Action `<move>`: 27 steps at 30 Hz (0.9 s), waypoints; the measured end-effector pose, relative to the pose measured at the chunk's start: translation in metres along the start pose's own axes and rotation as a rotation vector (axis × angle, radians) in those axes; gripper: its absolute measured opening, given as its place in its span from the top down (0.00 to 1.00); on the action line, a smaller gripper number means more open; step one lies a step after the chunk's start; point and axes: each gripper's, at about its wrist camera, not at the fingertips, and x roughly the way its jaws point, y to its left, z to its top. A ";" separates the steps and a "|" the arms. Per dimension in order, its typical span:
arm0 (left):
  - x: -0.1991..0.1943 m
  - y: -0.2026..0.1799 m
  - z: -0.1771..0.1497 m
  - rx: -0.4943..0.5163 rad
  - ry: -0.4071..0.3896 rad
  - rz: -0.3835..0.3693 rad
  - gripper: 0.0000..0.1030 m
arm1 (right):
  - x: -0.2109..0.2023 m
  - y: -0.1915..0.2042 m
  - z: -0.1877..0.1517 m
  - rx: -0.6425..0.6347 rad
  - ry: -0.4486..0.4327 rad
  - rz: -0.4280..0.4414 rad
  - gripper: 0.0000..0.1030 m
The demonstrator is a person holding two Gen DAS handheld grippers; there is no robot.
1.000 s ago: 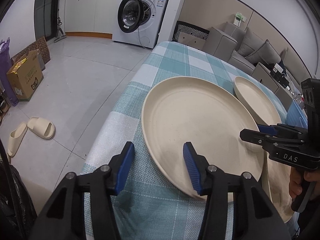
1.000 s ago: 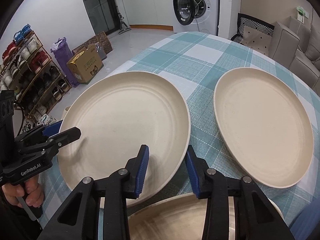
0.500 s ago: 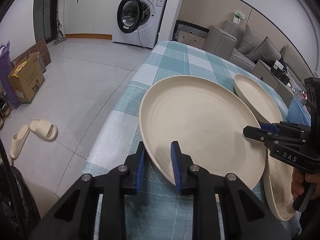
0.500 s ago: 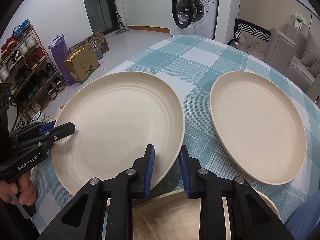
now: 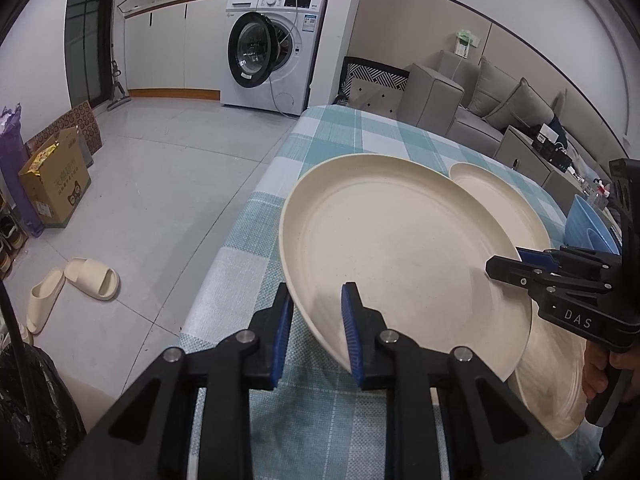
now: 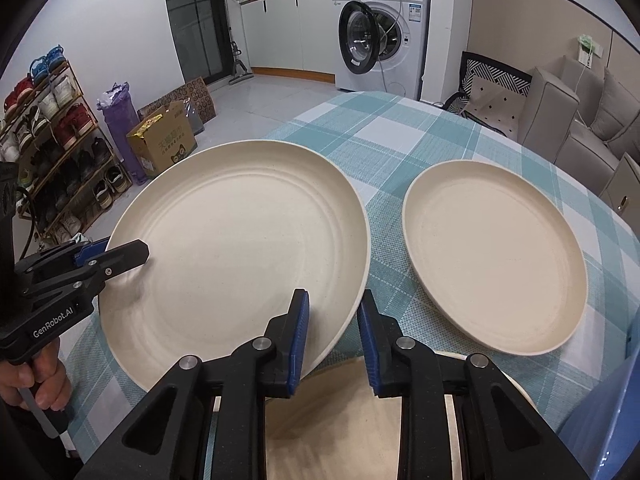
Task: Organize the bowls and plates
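Fingers of the left gripper (image 5: 316,334): blue-padded, closed narrow on the near rim of the large cream plate (image 5: 400,252), one pad under the rim and one on the upper face. Fingers of the right gripper (image 6: 334,338): likewise clamped on the same plate's rim at the opposite edge (in the right wrist view the plate's edge passes between the two pads).

Large cream plate: raised off the checked tablecloth (image 5: 332,136), tilted, carried between both grippers.

Second cream plate (image 6: 494,256): flat on the cloth, just beside the held plate, not touching it.

Third cream plate (image 6: 340,416): nearest the table edge, below the right gripper, partly hidden behind its fingers; the held plate overlaps its edge in view.

Blue bowl (image 5: 588,226): at the table's far right side, mostly cut off by the gripper body.

Surroundings: washing machine (image 5: 272,48), cardboard box (image 5: 54,184), pair of slippers (image 5: 72,288) on the tiled floor, grey sofa (image 5: 500,112).
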 end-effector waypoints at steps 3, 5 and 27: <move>-0.003 -0.004 0.001 0.008 -0.005 -0.003 0.78 | -0.009 0.000 -0.004 0.006 -0.012 -0.006 0.75; -0.006 -0.006 0.000 0.013 -0.011 -0.005 0.78 | -0.016 0.000 -0.007 0.010 -0.021 -0.012 0.75; -0.028 -0.048 -0.002 0.109 -0.039 -0.065 0.78 | -0.085 -0.013 -0.051 0.098 -0.066 -0.082 0.75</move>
